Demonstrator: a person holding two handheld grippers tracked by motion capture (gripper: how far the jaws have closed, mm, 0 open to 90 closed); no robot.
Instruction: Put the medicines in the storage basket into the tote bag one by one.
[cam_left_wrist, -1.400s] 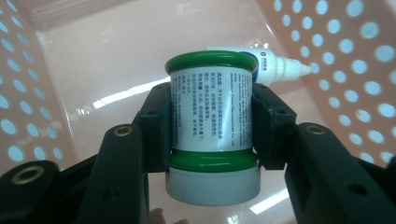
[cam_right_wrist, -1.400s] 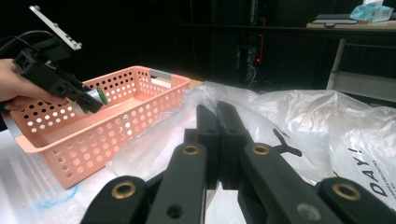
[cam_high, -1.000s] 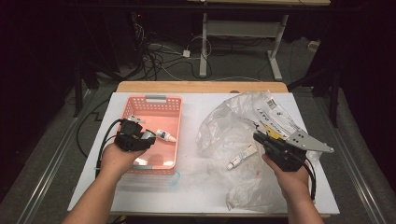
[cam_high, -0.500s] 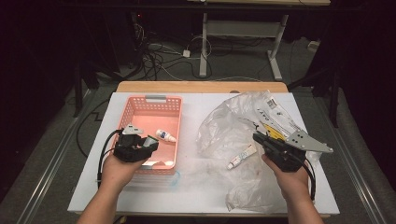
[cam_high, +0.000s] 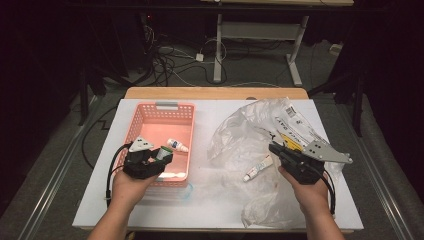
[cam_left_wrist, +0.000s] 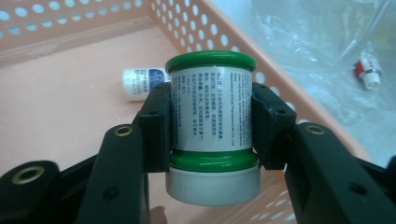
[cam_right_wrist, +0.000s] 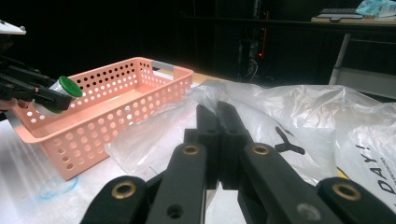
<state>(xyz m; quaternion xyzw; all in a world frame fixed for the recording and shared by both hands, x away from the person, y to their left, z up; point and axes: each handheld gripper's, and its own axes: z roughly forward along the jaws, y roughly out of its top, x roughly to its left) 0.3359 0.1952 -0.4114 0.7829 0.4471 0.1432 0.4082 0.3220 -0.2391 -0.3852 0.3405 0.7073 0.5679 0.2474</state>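
The green jar (cam_left_wrist: 211, 122) with a white cap is clamped between the pads of the left tool (cam_high: 159, 156) and is held over the near end of the pink basket (cam_high: 186, 108), where a small white bottle (cam_high: 177, 145) lies. The right tool (cam_right_wrist: 218, 122) is clenched on nothing, above the clear plastic bag (cam_high: 240, 131) on the bench (cam_high: 100, 200).

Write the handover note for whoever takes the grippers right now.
Left gripper: shut on the green jar, held over the pink basket.
Right gripper: shut, empty, by the plastic bag.
Done: a small white bottle lies in the basket.
Left: set the jar down in the basket; probably the red-capped tube on the bag goes next.
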